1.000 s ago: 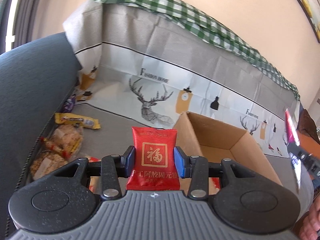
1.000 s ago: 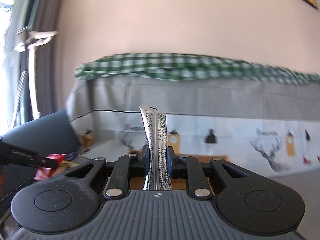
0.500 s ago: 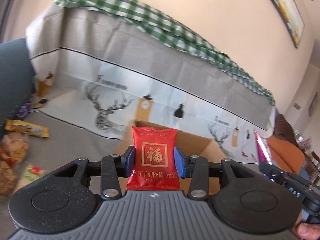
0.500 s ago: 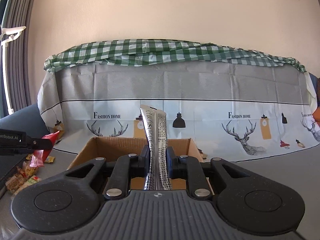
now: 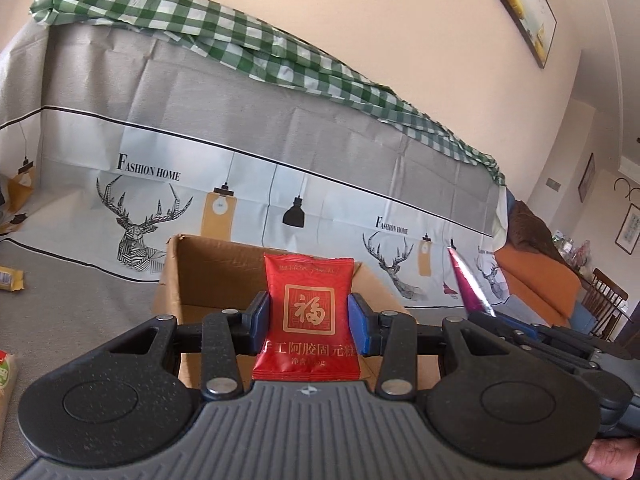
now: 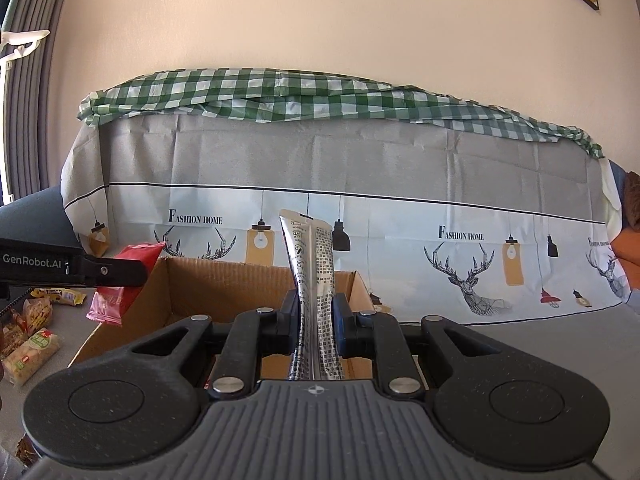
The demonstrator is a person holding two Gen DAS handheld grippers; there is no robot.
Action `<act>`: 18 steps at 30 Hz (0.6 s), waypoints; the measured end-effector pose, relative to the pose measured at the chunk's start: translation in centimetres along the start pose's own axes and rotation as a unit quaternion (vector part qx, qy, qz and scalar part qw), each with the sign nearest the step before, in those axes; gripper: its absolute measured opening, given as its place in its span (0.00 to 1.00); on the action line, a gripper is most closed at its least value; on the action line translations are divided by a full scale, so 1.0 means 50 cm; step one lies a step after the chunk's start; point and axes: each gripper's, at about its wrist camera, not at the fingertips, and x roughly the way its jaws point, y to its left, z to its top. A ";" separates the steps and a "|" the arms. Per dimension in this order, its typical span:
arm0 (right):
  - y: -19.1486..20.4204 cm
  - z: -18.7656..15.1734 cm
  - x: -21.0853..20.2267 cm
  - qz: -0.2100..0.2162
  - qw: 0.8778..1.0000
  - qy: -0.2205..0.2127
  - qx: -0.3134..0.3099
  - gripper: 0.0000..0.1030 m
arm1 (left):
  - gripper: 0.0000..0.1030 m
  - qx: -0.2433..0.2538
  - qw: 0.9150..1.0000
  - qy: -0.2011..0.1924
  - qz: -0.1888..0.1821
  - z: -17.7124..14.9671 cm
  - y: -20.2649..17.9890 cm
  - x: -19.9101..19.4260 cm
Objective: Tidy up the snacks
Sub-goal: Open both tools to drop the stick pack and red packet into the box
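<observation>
- the left gripper is clamped on a red packet, held upright by its side edges, at the near edge of the open cardboard box.
- the right gripper pinches a silver packet edge-on, at the same box.
- both grippers crowd one opening; if they go down together, the left one, seen at the box's left side from the right camera, could knock the other or the box wall.
- the box looks light, so a bump on a wall may push it along the grey cover.
- the red packet is soft and held only at its edges; let go while it is over the near wall, it may fall outside.
- the silver packet is bent in the grip and may spring sideways when released.
- more snacks lie to the left, well apart from the box.
</observation>
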 end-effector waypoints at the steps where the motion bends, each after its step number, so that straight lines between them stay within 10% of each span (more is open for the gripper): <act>1: 0.002 0.000 0.000 0.000 1.000 0.000 -0.001 0.17 | 0.45 0.000 1.000 0.000 -0.002 0.000 0.000 0.000; 5: 0.010 0.001 0.003 -0.001 1.000 0.000 -0.005 0.19 | 0.46 -0.006 1.000 0.010 -0.019 0.001 0.003 0.001; 7: 0.013 0.002 0.005 -0.001 1.000 0.001 -0.004 0.24 | 0.68 -0.007 0.999 0.022 -0.028 -0.001 0.002 0.005; 10: 0.020 0.001 0.011 -0.005 1.000 0.008 -0.004 0.75 | 0.77 0.008 1.000 0.018 -0.019 -0.005 -0.004 0.001; 18: 0.024 -0.002 0.027 -0.046 0.999 0.024 0.008 0.80 | 0.82 -0.025 0.999 0.027 0.000 -0.002 0.028 -0.001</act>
